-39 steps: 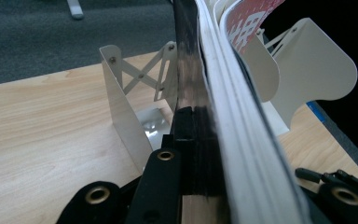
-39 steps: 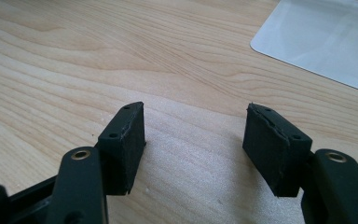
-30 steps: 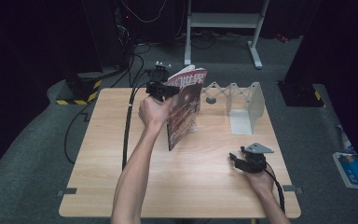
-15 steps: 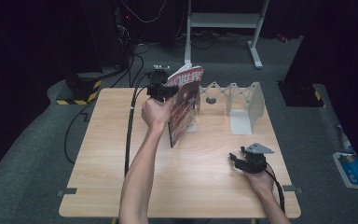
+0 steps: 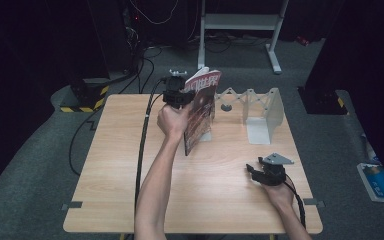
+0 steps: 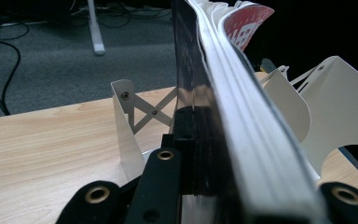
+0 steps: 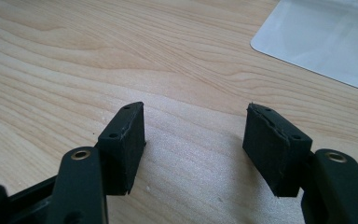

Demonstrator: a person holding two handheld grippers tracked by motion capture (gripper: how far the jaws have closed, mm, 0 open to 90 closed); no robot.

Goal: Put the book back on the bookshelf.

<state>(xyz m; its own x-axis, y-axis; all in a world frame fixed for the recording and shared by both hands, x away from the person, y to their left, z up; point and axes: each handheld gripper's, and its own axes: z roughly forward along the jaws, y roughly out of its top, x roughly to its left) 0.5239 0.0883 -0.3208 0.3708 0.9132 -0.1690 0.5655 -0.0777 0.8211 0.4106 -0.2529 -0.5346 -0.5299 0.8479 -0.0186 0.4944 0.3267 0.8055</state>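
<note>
Your left gripper [image 5: 180,95] has its jaws clamped on the spine edge of a magazine [image 5: 200,112], the black pads pressed flat against the dark cover while the white page edges run up and away in the left gripper view [image 6: 242,116]. You hold the magazine upright above the far middle of the wooden table [image 5: 130,165], its red cover top fanning open, just beside the near end of a white expanding file rack [image 5: 260,107] that stands along the table's far edge; one of the rack's curved dividers [image 6: 126,126] rises just behind your jaws. Your right gripper [image 5: 260,172] rests low over the table's near right part, its jaws standing apart with nothing but bare wood between the pads [image 7: 126,140], well apart from the magazine.
</note>
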